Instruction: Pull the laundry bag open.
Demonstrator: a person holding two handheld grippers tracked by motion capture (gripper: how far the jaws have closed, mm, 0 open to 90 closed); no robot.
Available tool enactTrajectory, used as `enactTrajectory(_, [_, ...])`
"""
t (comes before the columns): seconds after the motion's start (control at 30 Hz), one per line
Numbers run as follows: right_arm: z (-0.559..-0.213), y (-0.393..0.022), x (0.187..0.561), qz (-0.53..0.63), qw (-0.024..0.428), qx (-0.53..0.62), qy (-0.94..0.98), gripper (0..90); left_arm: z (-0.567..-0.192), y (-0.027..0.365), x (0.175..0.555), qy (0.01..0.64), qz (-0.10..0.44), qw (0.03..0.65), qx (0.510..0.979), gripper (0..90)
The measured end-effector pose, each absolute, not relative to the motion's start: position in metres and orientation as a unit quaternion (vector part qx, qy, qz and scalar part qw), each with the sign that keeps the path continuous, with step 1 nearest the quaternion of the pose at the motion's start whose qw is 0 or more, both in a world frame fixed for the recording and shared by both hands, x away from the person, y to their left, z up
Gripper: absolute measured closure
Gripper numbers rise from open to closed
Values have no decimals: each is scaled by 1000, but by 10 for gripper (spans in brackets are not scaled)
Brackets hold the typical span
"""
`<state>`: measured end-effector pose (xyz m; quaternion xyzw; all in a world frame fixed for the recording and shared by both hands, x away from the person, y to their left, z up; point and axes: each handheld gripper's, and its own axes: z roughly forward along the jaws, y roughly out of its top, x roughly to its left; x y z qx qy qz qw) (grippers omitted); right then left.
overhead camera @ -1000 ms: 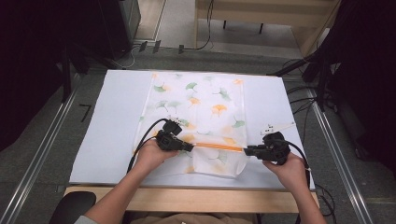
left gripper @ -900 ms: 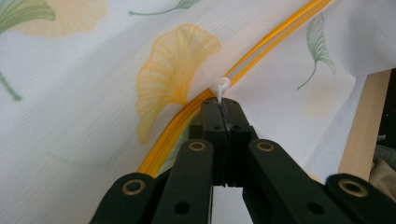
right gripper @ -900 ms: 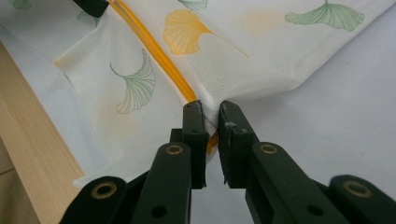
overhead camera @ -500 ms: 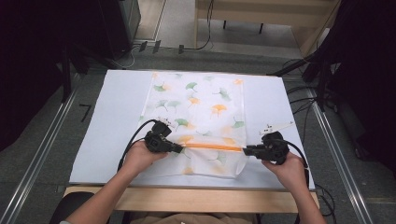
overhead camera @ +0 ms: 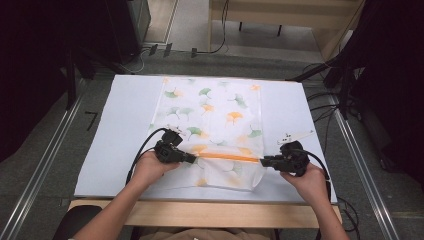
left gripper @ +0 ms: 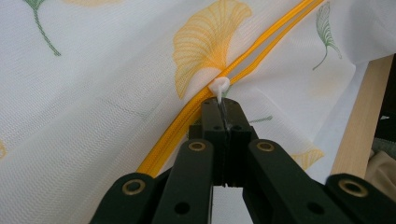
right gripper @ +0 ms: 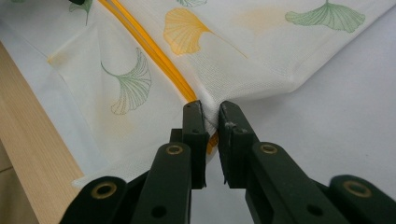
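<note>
We see a white mesh bag (overhead camera: 212, 130) printed with green and orange ginkgo leaves lying flat on the white worktop (overhead camera: 115, 125), its near part close to the worktop's near edge. An orange zipper (overhead camera: 227, 157) runs left to right across the near part of the bag, between the two hands.

The left tongs (overhead camera: 194, 159) sit at the left end of the zipper. In the left gripper view they are (left gripper: 223, 105) pressed tight together on the thin tab of the white zipper pull (left gripper: 218, 87) (the rounded head of the pull sits on the orange track just beyond the tips). Beyond the pull the zipper shows as two parallel orange lines running away toward the far right of that view.

The right tongs (overhead camera: 263, 161) are at the right end of the zipper, by the bag's right edge. In the right gripper view they (right gripper: 211, 108) pinch a bunched fold of the mesh where the orange zipper ends; a narrow gap remains between the jaws, taken up by cloth.

A small white object (overhead camera: 295, 135) lies on the worktop just beyond the right hand; we cannot tell what it is.
</note>
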<state>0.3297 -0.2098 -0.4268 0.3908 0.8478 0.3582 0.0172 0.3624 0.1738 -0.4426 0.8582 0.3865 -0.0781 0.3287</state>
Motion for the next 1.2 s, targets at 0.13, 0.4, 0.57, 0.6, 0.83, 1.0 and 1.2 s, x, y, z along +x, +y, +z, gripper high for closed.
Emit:
enactTrajectory(0.13, [-427,-210,330,359,17,391,847,841,-443,174,363,386,-78,330,858,900])
enactTrajectory(0.4, [-427,-210,330,361,16,389,847,840,-441,176,363,389,-81,330,856,900])
enactTrajectory(0.57, [-427,-210,330,360,15,390,847,840,-442,181,364,392,-80,326,856,900])
enactTrajectory(0.6, [-427,-210,330,360,15,390,847,840,-442,182,364,393,-80,325,856,900])
enactTrajectory(0.83, [-427,-211,332,360,15,390,847,839,-439,195,362,398,-80,321,856,900])
enactTrajectory(1.0, [-427,-212,332,360,14,392,847,839,-438,204,362,406,-81,318,853,900])
enactTrajectory(1.2, [-428,-212,333,357,13,391,848,840,-440,205,362,410,-85,322,849,900])
